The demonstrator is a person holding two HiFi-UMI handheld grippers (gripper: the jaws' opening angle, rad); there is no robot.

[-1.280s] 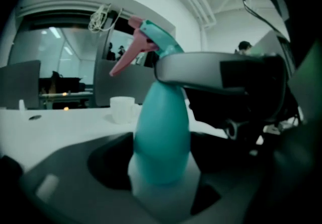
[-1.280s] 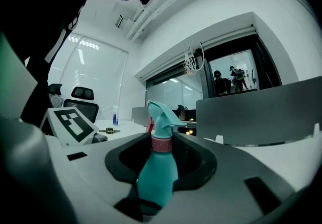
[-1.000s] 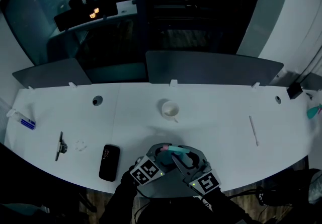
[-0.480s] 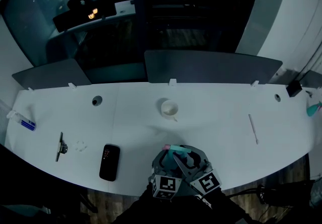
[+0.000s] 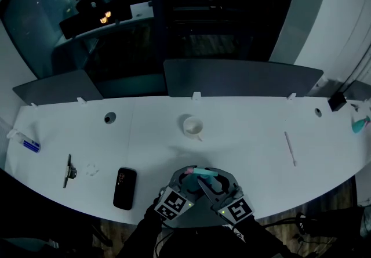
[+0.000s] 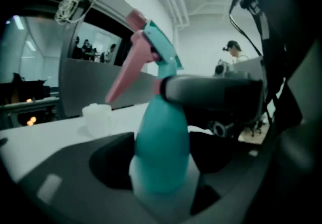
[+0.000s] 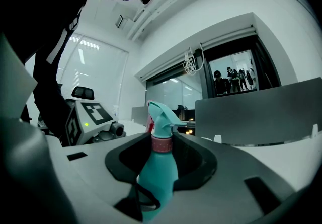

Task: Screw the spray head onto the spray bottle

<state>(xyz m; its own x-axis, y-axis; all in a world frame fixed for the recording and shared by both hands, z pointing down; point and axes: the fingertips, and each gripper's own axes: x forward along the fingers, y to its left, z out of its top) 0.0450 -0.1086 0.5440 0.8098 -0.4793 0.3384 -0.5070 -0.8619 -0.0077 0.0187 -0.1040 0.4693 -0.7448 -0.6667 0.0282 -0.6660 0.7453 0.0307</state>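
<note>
- Across the width of the head view, a long white curved tabletop (image 5: 249, 135) is seen, with grey partition panels (image 5: 243, 80) set upright along its far edge.
- At the middle of the near edge, the left hand-held gripper (image 6: 161, 155) and the right hand-held gripper (image 7: 162, 147) are brought together, each carrying a cube with square markers, and both are closed on one object.
- Between them a teal plastic spray bottle (image 6: 162, 147) is held upright. Whether its base touches the tabletop cannot be told.
- The left hand-held gripper is clamped on the rounded body of the bottle, with its dark pads pressed against both sides.
- A teal spray head with a pink trigger and a pink collar (image 7: 162, 117) is seated on the bottle's neck. The right hand-held gripper is clamped on it at the collar, above the left gripper's hold.
- In the left gripper view, the trigger is pointed to the left and one dark jaw of the right gripper is seen across the neck.
- A black rectangular phone (image 5: 124, 187) is laid flat to the left of the grippers, near the front edge.
- A small white cup (image 5: 193, 126) is placed beyond the grippers, at the middle of the tabletop.
- A thin white stick (image 5: 289, 148) is laid well to the right.
- A slim dark tool (image 5: 69, 171) is laid left of the phone.
- A small bottle with a blue end (image 5: 26, 142) is seen at the far left.
</note>
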